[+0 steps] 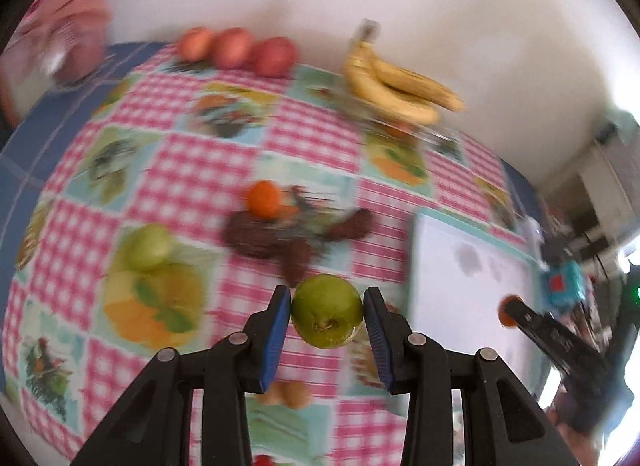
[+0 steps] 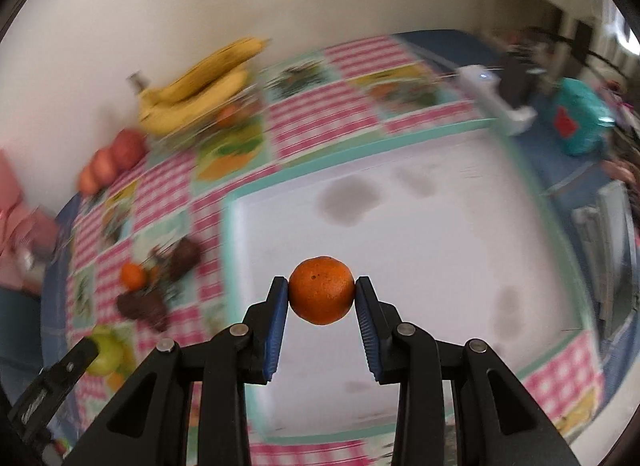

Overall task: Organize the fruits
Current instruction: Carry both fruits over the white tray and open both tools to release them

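Apple (image 1: 327, 312), green, clamped in your left gripper (image 1: 327, 306) above the checked tablecloth (image 1: 192, 169), stem end facing the camera. Right view: your right gripper (image 2: 321, 296) grips an orange (image 2: 321, 290) above the white tray (image 2: 400, 225). No readable writing.

Nothing I can read from here. Ahead of my left gripper, the pink packaging (image 1: 60, 25) shows only smeared print, and the teal bag (image 2: 576, 121) beyond my right gripper carries a red shape, no letters.
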The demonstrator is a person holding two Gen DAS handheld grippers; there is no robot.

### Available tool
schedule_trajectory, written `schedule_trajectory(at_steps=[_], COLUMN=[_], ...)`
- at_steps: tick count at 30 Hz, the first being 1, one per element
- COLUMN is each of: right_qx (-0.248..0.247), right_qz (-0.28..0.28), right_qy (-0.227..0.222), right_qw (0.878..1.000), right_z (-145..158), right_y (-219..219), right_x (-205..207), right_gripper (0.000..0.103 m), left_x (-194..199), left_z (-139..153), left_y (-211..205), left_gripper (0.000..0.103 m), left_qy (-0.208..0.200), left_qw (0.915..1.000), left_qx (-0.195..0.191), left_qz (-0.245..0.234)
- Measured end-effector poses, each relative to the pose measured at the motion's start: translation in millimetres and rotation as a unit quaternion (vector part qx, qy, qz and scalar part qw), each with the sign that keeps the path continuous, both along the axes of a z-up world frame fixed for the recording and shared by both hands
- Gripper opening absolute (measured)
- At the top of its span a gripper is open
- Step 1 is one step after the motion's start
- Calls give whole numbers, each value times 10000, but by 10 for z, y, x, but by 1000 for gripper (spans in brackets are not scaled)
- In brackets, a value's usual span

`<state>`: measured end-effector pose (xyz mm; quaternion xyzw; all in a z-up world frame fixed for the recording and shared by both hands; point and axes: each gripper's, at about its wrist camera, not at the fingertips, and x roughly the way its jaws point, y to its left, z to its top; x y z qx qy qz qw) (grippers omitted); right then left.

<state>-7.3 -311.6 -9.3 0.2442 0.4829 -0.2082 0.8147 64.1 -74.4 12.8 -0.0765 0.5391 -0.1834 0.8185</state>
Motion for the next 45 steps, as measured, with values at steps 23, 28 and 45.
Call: schedule_trajectory(at_steps=[23, 28, 45], right_qx=[-50, -125, -356], right_qz=[-788, -756, -717], right_qy=[163, 210, 280], right_qw=[9967, 9968, 9964], right_z=[-469, -541, -524], right_y=[-785, -794, -789], right_x=[23, 64, 120], right_gripper=[36, 36, 47], left_x=[321, 397, 593], left_z=[-622, -630, -656], left_y=[-1517, -1599, -1709], left_gripper=[40, 40, 41], left_qy=[384, 227, 23], left_qw=[9876, 9871, 9867], left_qx=[-37, -17, -57], left_qz=[-1524, -1582, -1626])
